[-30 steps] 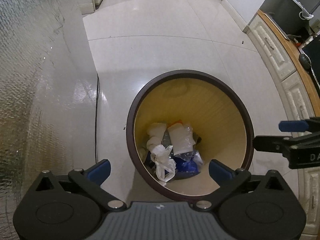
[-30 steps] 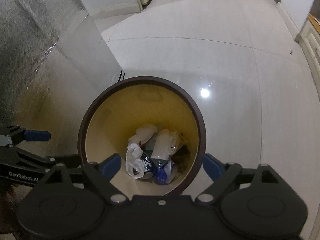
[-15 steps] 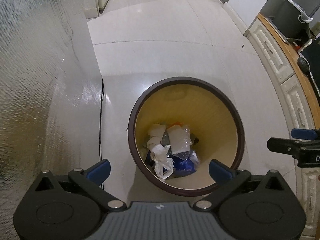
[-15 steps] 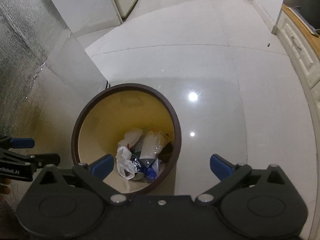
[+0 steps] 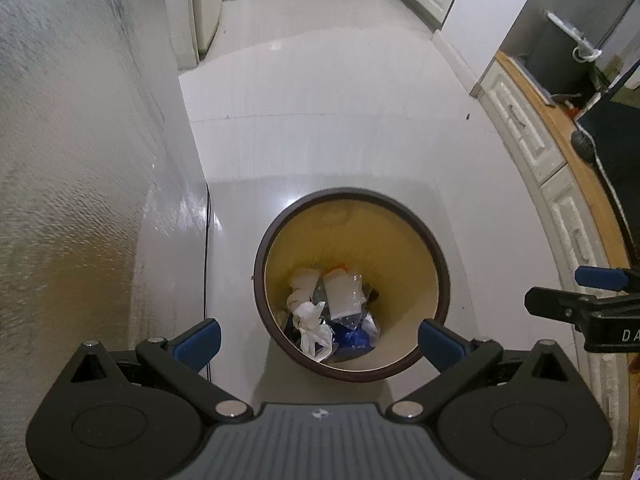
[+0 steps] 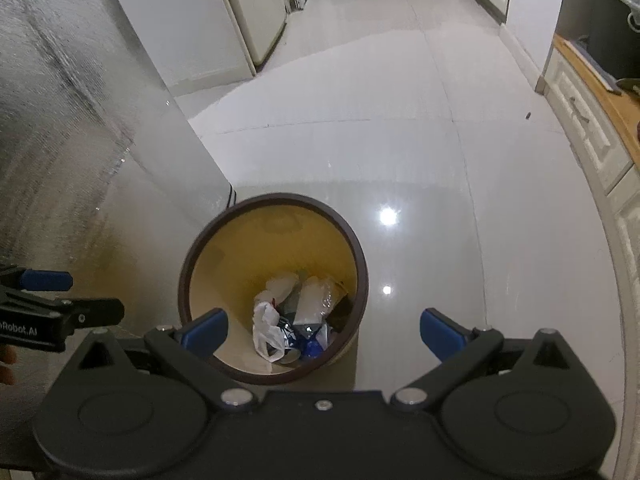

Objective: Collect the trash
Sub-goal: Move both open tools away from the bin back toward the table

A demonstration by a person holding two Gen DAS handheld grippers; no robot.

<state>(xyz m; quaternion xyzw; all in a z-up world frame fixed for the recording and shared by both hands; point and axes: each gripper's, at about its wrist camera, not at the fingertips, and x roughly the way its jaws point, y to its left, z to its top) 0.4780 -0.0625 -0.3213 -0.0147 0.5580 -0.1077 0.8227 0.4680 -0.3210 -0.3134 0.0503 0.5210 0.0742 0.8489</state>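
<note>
A round bin (image 5: 438,256) (image 6: 360,256) with a dark brown rim and a yellow inside stands on the pale tiled floor. At its bottom lies trash (image 5: 332,312) (image 6: 296,320): a white plastic bag, clear wrappers and something blue. My left gripper (image 5: 318,338) hangs high above the bin, open, with nothing between its blue pads. My right gripper (image 6: 324,334) is also above the bin and open wide, empty. Each gripper shows at the edge of the other's view.
A silvery textured wall (image 5: 72,160) runs along the left, with a thin black cable (image 5: 207,248) down its foot. White cabinets with a wooden countertop (image 5: 560,148) line the right side. The floor (image 6: 400,120) stretches ahead toward a hallway.
Both grippers have risen, so the bin looks smaller and farther below. More of the hallway and the cabinets has come into view. The right jaws spread slightly wider.
</note>
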